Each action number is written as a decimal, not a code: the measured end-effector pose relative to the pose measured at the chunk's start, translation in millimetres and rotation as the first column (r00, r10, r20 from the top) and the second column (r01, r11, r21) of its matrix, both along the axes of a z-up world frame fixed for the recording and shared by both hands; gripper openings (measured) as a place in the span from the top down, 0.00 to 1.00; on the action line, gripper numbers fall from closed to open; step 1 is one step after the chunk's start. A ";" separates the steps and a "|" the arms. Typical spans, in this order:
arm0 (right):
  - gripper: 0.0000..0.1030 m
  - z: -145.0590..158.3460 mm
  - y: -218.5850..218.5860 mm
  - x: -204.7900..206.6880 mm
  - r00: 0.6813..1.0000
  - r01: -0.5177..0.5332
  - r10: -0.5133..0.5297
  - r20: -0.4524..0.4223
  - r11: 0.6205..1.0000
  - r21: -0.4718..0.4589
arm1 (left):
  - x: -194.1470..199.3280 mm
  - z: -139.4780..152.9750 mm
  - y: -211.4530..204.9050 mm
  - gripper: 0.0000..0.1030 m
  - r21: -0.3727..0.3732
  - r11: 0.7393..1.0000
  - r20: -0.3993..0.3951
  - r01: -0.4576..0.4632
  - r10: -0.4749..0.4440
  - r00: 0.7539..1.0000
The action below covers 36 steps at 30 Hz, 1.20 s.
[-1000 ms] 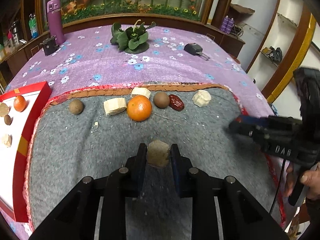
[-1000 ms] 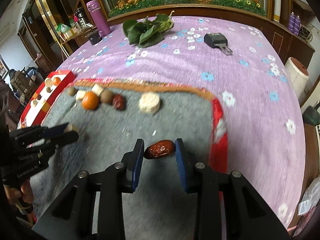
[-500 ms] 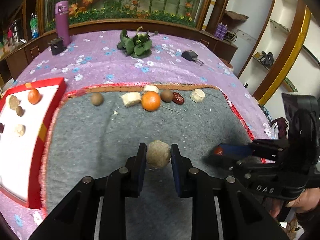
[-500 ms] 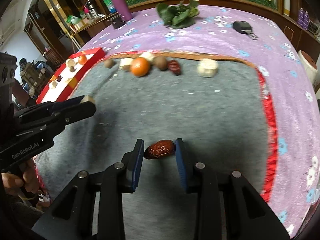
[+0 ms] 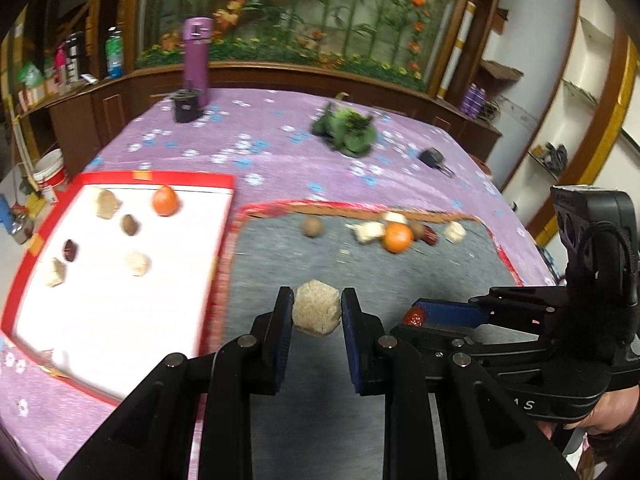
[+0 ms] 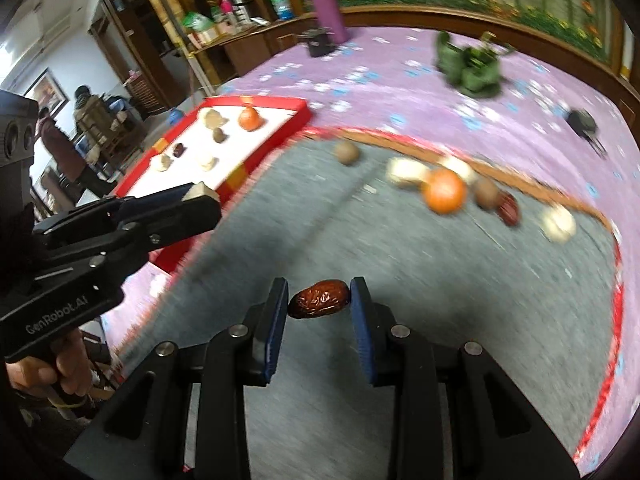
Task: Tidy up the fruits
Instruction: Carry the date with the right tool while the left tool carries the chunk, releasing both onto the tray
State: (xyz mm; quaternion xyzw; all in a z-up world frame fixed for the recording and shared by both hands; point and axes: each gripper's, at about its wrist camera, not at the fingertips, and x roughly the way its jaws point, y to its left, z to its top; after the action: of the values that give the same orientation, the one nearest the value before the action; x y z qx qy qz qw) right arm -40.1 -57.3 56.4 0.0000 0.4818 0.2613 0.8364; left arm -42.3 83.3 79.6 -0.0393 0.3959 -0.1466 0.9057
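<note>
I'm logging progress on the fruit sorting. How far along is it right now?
Done: six pieces lie in the red tray, including an orange. In hand: the left gripper holds a beige lump; the right gripper holds a red date. Left: a row on the grey mat, among them another orange.

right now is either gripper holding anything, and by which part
Both. The left gripper pinches a beige crumbly chunk across its two sides. The right gripper clamps a red date lengthwise, one pad on each end.
</note>
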 end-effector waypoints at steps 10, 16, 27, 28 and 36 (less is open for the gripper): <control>0.67 13.0 90.7 23.5 0.990 -0.135 0.135 0.041 0.991 -0.008 | 12.3 1.1 77.9 0.77 -0.002 0.989 0.013 -0.147 0.147 0.989; 0.67 13.1 138.5 44.1 0.981 -0.190 0.190 0.049 0.982 -0.018 | 26.4 -8.1 124.2 0.78 0.019 0.970 -0.001 -0.242 0.242 0.970; 0.67 -11.2 192.0 89.3 0.977 -0.206 0.210 0.031 0.975 -0.083 | 53.5 -35.6 178.5 0.78 0.058 0.934 -0.070 -0.354 0.357 0.931; 0.67 -14.7 192.0 93.9 0.979 -0.200 0.203 0.024 0.976 -0.090 | 54.6 -38.5 178.8 0.78 0.057 0.934 -0.080 -0.354 0.357 0.931; 0.67 -28.1 182.9 127.3 0.993 -0.118 0.118 -0.009 0.987 -0.107 | 67.2 -47.8 169.0 0.78 0.072 0.941 -0.092 -0.330 0.336 0.937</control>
State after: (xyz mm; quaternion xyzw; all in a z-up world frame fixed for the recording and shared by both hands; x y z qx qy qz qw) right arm 87.1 125.6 28.3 -0.0732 0.4952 0.2842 0.8177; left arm 24.8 252.4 31.8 -0.0880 0.4338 0.0219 0.8964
